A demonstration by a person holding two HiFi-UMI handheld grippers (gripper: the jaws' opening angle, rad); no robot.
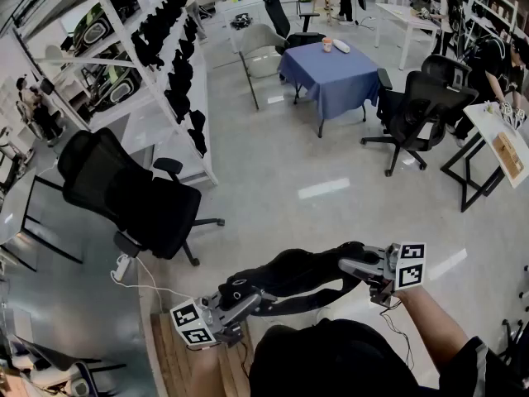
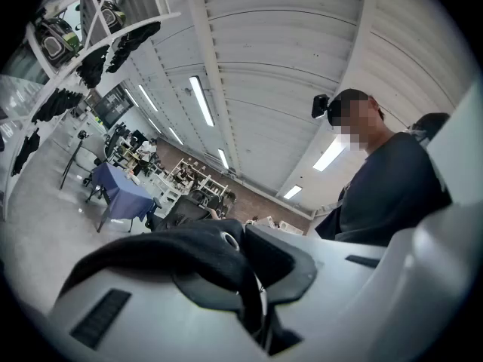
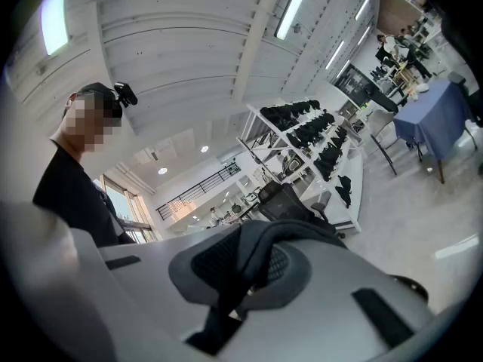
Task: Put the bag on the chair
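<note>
A black bag [image 1: 293,273] hangs stretched between my two grippers, low in the head view and close to my body. My left gripper [image 1: 246,304] is shut on its left end, where a black strap [image 2: 189,249] with a metal eyelet runs between the left gripper's [image 2: 253,300] pads. My right gripper [image 1: 354,265] is shut on the other end. There a black strap [image 3: 283,236] lies folded between the right gripper's [image 3: 243,281] pads. The black office chair [image 1: 132,190] stands empty to the left, about a step away, its seat facing right.
A white rack [image 1: 178,73] with dark items stands behind the chair. A blue-clothed table [image 1: 335,64] and another black chair [image 1: 417,106] stand farther off. A desk [image 1: 50,246] is at the left, a power strip [image 1: 122,267] lies on the floor.
</note>
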